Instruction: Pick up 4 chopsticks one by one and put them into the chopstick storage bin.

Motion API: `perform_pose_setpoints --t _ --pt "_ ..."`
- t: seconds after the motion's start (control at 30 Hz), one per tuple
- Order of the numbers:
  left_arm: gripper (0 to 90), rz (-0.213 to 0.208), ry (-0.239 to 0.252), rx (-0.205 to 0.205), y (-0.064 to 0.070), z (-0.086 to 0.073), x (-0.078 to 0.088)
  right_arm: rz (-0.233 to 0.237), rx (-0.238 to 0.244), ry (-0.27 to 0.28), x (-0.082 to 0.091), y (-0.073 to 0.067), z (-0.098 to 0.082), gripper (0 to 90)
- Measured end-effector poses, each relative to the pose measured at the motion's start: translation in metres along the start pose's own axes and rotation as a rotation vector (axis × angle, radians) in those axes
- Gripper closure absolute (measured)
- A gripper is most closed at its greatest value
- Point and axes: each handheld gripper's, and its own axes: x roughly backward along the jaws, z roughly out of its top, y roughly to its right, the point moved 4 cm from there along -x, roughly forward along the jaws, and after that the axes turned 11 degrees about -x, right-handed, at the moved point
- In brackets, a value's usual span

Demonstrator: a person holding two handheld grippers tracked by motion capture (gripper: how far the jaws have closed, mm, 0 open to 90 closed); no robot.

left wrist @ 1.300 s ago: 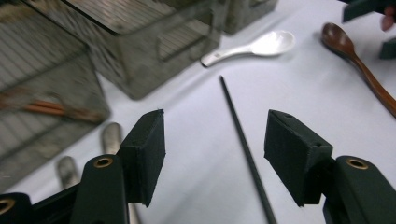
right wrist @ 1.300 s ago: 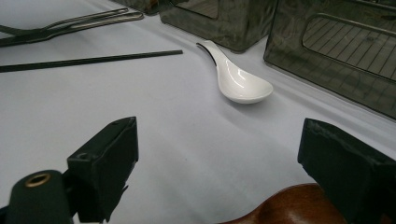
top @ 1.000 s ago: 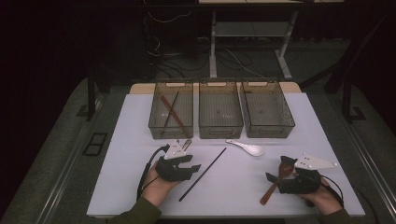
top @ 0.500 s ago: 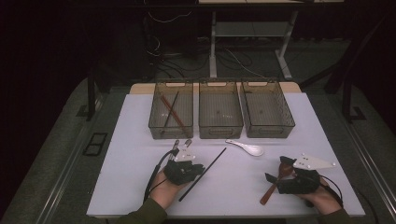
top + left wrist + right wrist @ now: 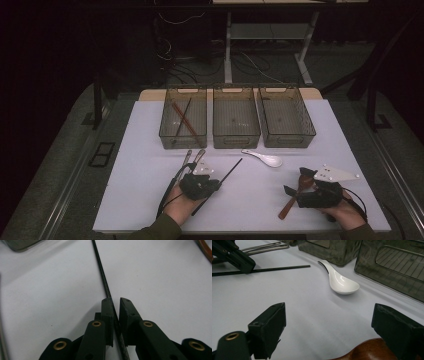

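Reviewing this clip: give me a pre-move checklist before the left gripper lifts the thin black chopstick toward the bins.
1. Left gripper jaws astride the thin black chopstick: ok.
2. Jaws clamped firmly on it: cannot tell.
3. Chopstick lying flat on the white table: ok.
4. Left smoky plastic bin already holding chopsticks: ok.
5. Right gripper open, apart from the chopstick: ok.
6. White ceramic spoon off the lifting path: ok.

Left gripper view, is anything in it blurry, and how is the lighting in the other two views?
Left gripper view: the black chopstick is sharp near the claw but softens toward the top, and the corners are blurred. High view: the white table is evenly lit and the room behind is nearly black. Right gripper view: the white spoon carries small glare spots and the near claw pads are soft.
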Motion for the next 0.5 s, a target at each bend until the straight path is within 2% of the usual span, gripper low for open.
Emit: perform_pose_setpoints --t 0.23,0.5 --pt "81.9 0.021 -0.012 -0.031 0.0017 0.0008 -0.0006 -0.001 -0.002 -0.002 -0.0001 -0.0001 -0.0001 11.9" --pt "83.5 0.021 -0.018 -0.028 0.0011 0.0015 -0.0004 -0.002 -0.002 -0.003 -0.0002 0.0 -0.0002 11.9"
